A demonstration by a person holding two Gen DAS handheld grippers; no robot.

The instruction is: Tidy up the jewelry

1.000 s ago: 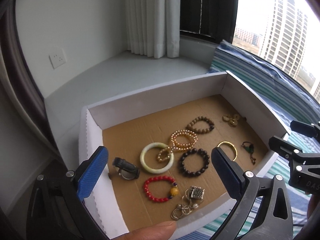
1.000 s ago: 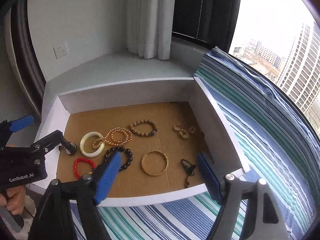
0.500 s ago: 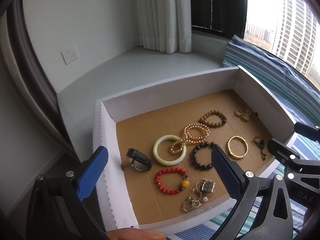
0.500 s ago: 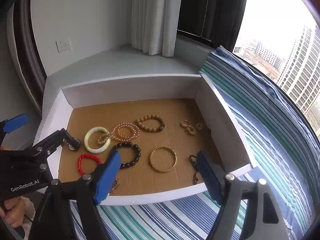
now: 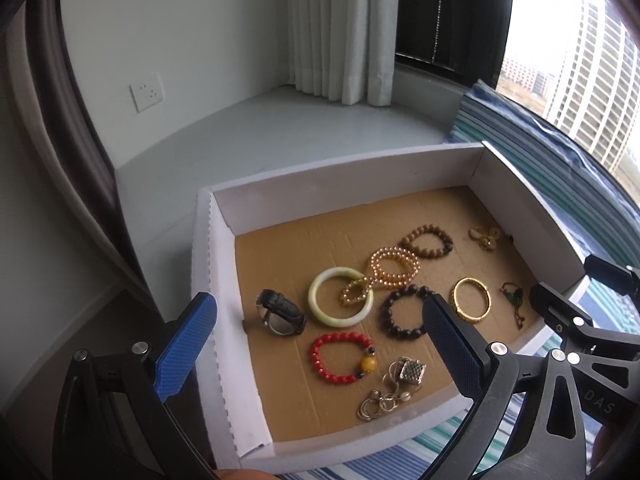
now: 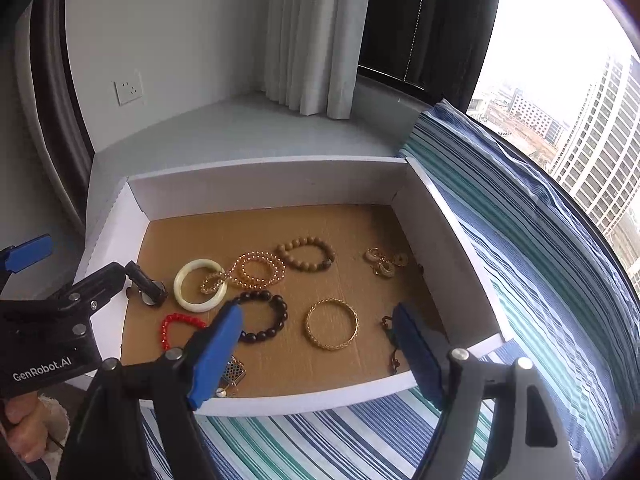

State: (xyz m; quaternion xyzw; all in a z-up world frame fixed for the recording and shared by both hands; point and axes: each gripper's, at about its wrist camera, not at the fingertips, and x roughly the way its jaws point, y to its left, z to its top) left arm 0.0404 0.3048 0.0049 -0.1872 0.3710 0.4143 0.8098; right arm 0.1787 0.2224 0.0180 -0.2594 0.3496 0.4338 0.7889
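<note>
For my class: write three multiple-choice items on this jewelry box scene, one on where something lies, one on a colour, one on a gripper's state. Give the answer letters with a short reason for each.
1. Where does the wristwatch lie in the cardboard box?
A. Beside the pale green bangle, on the side toward the box's left wall
B. In the far right corner
C. Outside the box on the striped cloth

2. What colour is the single large bead on the red bead bracelet?
A. Blue
B. Yellow-orange
C. White

3. How does the right gripper stand?
A. Shut on the gold bangle
B. Shut on nothing
C. Open, holding nothing

Answers:
1 A: the watch sits just left of the bangle, near the left wall.
2 B: one amber-like bead interrupts the red ones.
3 C: its blue pads stand wide apart with nothing between them.
</note>
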